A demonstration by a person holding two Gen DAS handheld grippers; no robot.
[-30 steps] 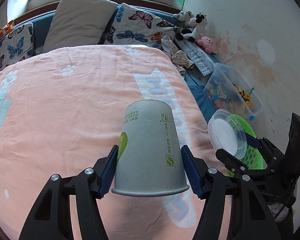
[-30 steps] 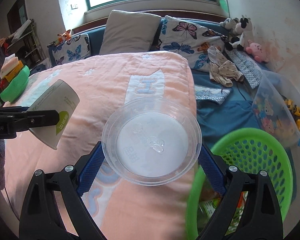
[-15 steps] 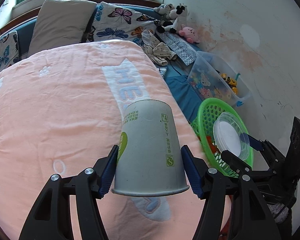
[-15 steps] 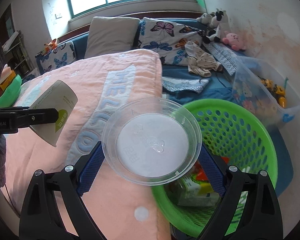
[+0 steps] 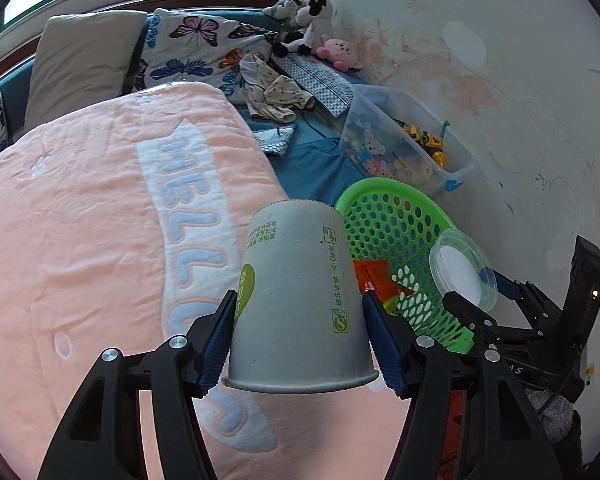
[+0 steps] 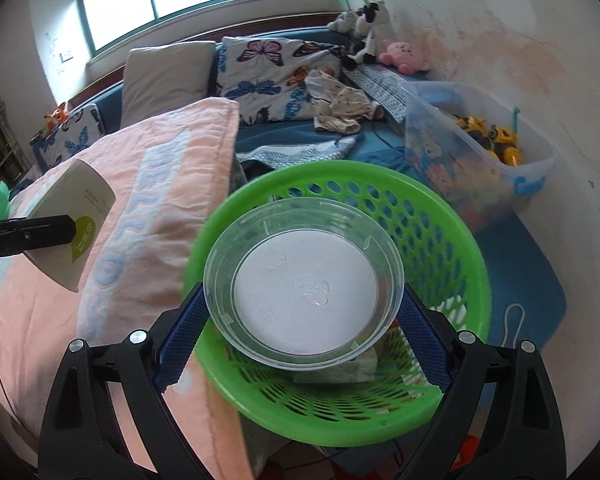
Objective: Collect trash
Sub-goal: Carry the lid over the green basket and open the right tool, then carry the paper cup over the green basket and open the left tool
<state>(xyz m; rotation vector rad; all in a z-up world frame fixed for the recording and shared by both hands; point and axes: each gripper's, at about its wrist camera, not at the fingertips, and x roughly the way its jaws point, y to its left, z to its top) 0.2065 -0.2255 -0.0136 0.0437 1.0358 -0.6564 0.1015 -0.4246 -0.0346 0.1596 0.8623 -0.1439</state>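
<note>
The right claw (image 6: 300, 312) is clamped on a clear plastic lid (image 6: 304, 284), held directly over the green basket (image 6: 452, 216), which already contains some wrappers. The left claw (image 5: 300, 340) is clamped on an upturned paper cup (image 5: 296, 292), over the near edge of the pink blanket (image 5: 80, 220), left of the basket. Both pieces remain undropped; releasing looks next.

Right gripper (image 6: 302, 320) clamps a clear plastic lid (image 6: 304, 284) between its blue pads (image 6: 176, 344), above the green basket (image 6: 456, 240). At the left edge, a paper cup (image 6: 74, 224) is held over the pink blanket (image 6: 148, 248).
</note>
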